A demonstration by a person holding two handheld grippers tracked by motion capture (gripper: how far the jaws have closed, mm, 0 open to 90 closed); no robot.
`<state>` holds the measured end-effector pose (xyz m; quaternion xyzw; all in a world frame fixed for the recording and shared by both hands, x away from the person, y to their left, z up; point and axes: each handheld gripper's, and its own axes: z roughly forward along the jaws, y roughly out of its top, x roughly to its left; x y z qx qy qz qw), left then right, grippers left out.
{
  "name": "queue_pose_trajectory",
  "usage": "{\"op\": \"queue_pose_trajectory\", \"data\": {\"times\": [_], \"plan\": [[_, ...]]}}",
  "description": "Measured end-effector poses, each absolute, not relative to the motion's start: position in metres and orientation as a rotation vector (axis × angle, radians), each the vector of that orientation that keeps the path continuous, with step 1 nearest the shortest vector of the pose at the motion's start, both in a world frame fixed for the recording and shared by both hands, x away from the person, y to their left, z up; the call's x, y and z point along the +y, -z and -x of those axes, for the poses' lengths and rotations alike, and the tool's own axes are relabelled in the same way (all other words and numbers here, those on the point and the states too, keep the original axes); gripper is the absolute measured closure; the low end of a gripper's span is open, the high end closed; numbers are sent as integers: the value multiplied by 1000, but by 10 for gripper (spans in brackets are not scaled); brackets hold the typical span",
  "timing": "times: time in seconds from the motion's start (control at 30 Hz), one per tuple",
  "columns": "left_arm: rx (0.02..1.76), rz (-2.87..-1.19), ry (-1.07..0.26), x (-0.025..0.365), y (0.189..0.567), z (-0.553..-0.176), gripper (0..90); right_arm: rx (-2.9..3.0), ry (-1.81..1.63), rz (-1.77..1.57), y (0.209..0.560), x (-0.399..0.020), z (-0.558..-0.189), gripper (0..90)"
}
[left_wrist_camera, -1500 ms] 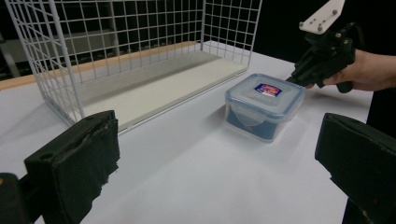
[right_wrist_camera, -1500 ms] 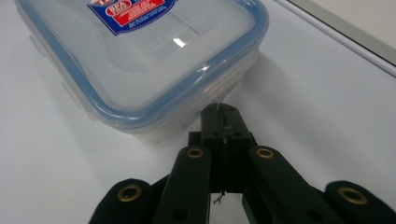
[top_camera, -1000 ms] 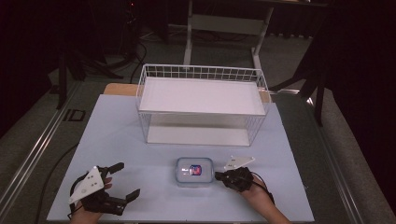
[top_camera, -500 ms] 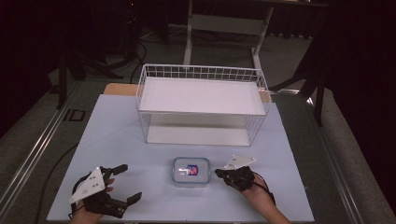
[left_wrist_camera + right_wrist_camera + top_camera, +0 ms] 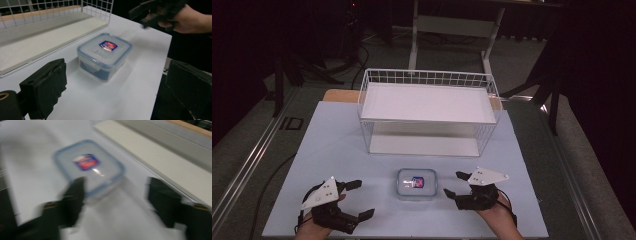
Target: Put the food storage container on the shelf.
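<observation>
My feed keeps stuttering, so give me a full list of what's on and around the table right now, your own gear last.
food box: one, clear with a blue-edged lid and a red and blue label, near edge of the table between the two grippers, touched by neither.
wire basket: one, white, on the far middle of the table, with white boards as top and bottom shelves.
table: one, pale blue-white top.
stand: one, white metal legs, on the floor behind the table.
left gripper: one, black, near left, jaws open, holding nothing.
right gripper: one, black, right of the box, jaws just opened, nothing between them.
</observation>
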<state>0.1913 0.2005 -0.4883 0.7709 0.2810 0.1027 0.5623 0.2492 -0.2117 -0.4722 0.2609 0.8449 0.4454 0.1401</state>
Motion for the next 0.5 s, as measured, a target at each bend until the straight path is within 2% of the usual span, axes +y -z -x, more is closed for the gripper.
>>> {"op": "queue_pose_trajectory", "data": {"times": [0.07,0.13,0.33,0.4,0.5], "plan": [[700,-1810,-226,198,485,-194,27,2441,-1281,-746,470,-210,-248,201],[720,-1815,-204,194,480,-197,23,2401,-1297,-710,464,-206,-244,137],[697,-1828,-167,185,472,-204,23,2390,-1274,-675,459,-200,-245,161],[714,-1819,-139,183,469,-210,22,2416,-1313,-680,458,-198,-249,228],[748,-1840,-111,177,466,-223,23,2437,-1298,-657,460,-193,-253,211]]}}
